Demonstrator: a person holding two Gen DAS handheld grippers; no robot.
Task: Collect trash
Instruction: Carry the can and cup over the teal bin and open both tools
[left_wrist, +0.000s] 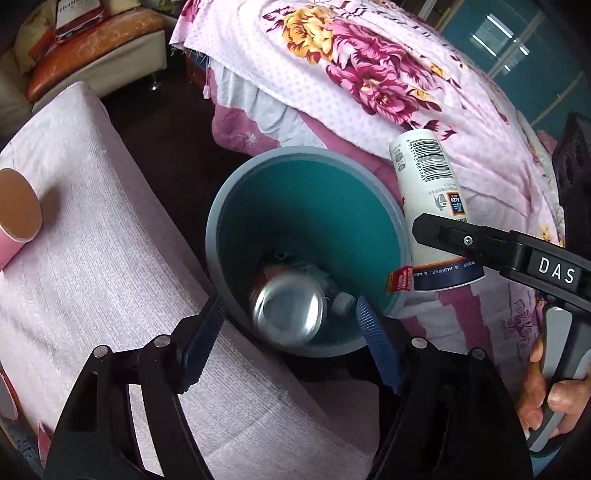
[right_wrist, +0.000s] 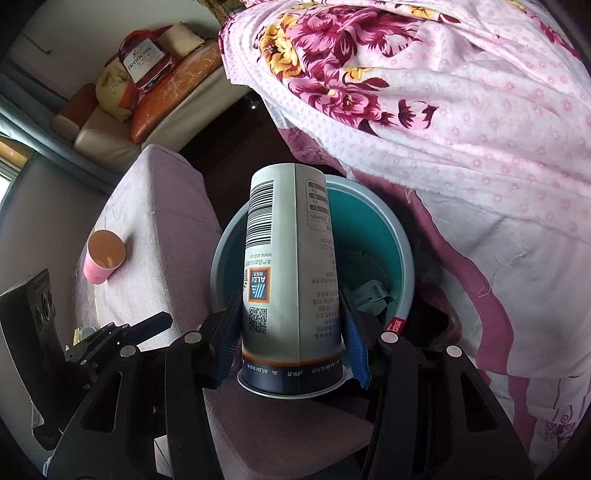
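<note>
A pink paper cup (right_wrist: 104, 255) with a brown inside lies on its side on the pink-covered bench (right_wrist: 155, 236), near the bench's left edge. To its right, just past the bench's right edge, stands the grey bin (left_wrist: 236, 206) with a teal inside; in it lie a clear plastic bottle (left_wrist: 325, 291) with a white cap and some crumpled paper (right_wrist: 371, 295). A silver can (left_wrist: 286, 308), blurred, is in mid-air at the bin's mouth, just ahead of the left gripper (left_wrist: 291, 343), whose jaws stand apart with nothing between them. The right gripper (right_wrist: 291, 347) has its jaws clamped on a white ALDI canister (right_wrist: 291, 280), held over the bin's right rim. Beyond the bin hangs a floral pink bedsheet (left_wrist: 369, 74).
</note>
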